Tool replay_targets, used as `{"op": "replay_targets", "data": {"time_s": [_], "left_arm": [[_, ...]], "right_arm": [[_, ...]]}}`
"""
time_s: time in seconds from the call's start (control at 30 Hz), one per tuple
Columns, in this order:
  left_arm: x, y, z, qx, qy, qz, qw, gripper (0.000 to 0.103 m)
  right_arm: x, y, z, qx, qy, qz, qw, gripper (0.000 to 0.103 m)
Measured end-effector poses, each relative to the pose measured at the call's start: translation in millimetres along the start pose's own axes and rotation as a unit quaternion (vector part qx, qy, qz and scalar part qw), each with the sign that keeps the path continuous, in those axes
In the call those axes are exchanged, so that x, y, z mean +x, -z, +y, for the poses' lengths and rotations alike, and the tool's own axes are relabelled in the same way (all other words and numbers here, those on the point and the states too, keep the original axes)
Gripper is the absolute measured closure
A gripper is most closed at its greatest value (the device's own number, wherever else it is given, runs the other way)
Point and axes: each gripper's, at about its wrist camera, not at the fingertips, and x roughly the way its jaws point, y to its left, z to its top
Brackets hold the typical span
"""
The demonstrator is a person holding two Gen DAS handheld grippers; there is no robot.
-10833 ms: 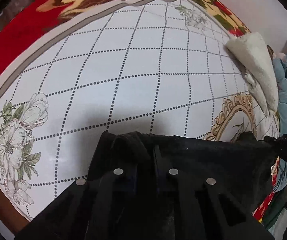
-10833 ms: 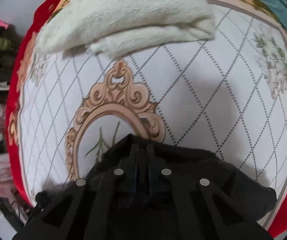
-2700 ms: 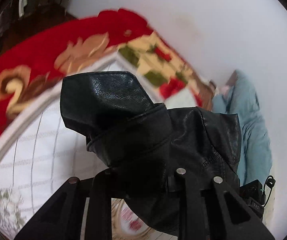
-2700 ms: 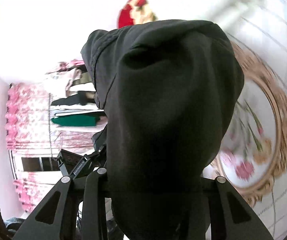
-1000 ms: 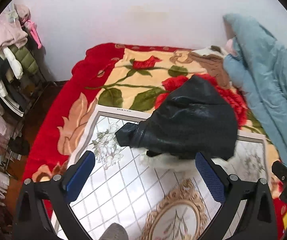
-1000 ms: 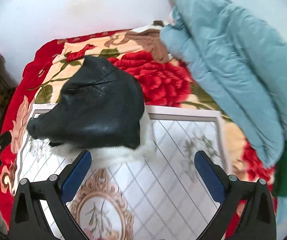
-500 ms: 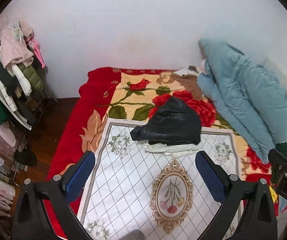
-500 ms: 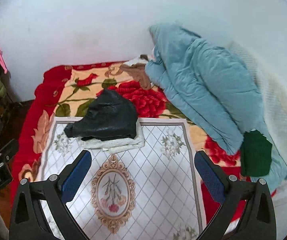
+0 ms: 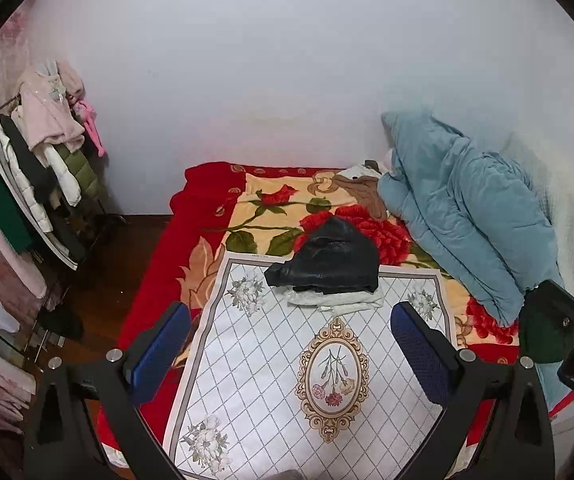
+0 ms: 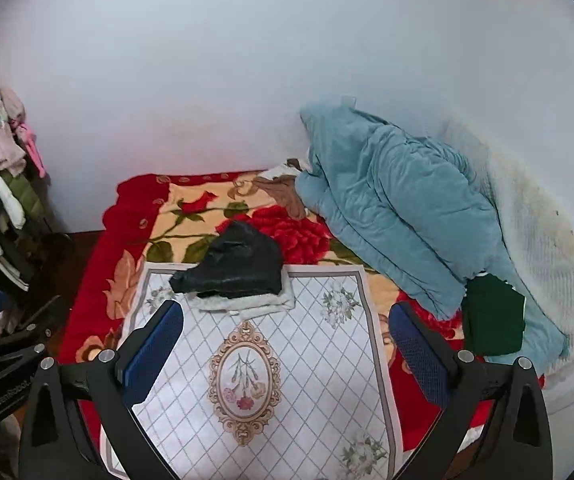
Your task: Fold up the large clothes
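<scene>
Both grippers, left gripper and right gripper, spread wide, raised above bed, level.

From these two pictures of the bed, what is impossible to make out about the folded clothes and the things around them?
- White garment: in both views the black leather jacket lies on it, so only its near edge shows.
- Jacket's folds: too small and dark in either view.
- Brown item: partly hidden by the blue quilt.
- Dark green item: in the left view, the other gripper covers part of it.
- Clothes rack: cut off by the picture's edge.
</scene>
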Motion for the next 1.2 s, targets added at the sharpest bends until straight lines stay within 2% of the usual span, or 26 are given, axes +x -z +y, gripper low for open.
{"op": "replay_targets", "data": {"time_s": [0.57,1.2], "left_arm": [[-35,7,-1,-0.013,-0.016,-0.031,0.9993,0.0],[-42,7,-3,-0.015,-0.02,-0.037,0.999,0.0]], "right_arm": [[-35,2,-15,-0.011,-0.039,-0.014,0.999,0.0],[-34,-1,-15,-0.016,-0.033,-0.022,0.999,0.0]]}}
